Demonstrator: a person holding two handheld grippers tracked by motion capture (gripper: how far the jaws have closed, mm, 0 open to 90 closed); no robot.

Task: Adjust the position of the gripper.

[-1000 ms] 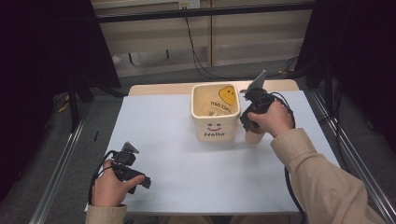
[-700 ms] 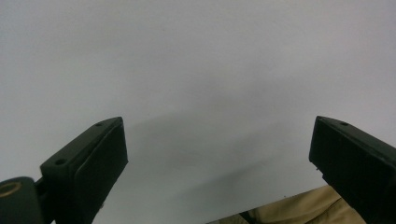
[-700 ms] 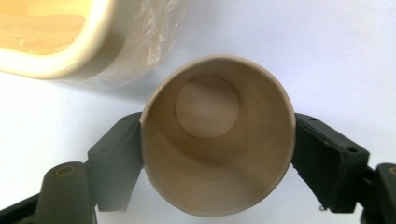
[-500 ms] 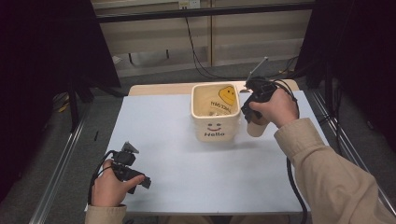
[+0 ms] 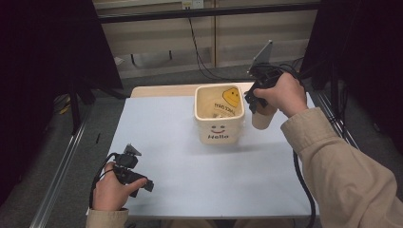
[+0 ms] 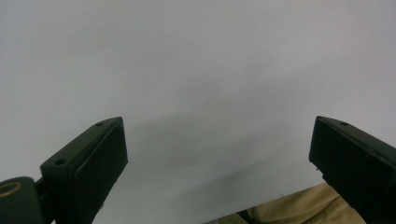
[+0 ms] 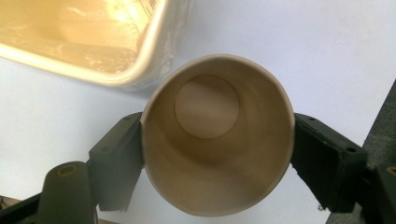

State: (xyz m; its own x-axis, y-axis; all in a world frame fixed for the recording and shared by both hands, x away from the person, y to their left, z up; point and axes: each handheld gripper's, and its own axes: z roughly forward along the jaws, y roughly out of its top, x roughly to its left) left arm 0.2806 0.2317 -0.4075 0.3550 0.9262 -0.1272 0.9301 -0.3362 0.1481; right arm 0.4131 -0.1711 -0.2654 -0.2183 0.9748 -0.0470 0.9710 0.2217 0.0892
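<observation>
Paper cup (image 7: pixel 217 135) squeezed in right gripper (image 7: pixel 217 154), seemingly lifted; left gripper (image 6: pixel 219 158) gapes, empty.

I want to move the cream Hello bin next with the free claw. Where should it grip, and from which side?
Grip the top rim of the bin on its left wall, coming down from above. It stands upright with its mouth open, so one jaw can go inside and one outside. The right claw, holding the paper cup, crowds the right side; the left claw is open.

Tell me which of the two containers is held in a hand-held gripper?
The round paper cup, clamped in the right hand-held gripper beside the bin. The square cream bin printed "Hello" stands free on the table.
</observation>
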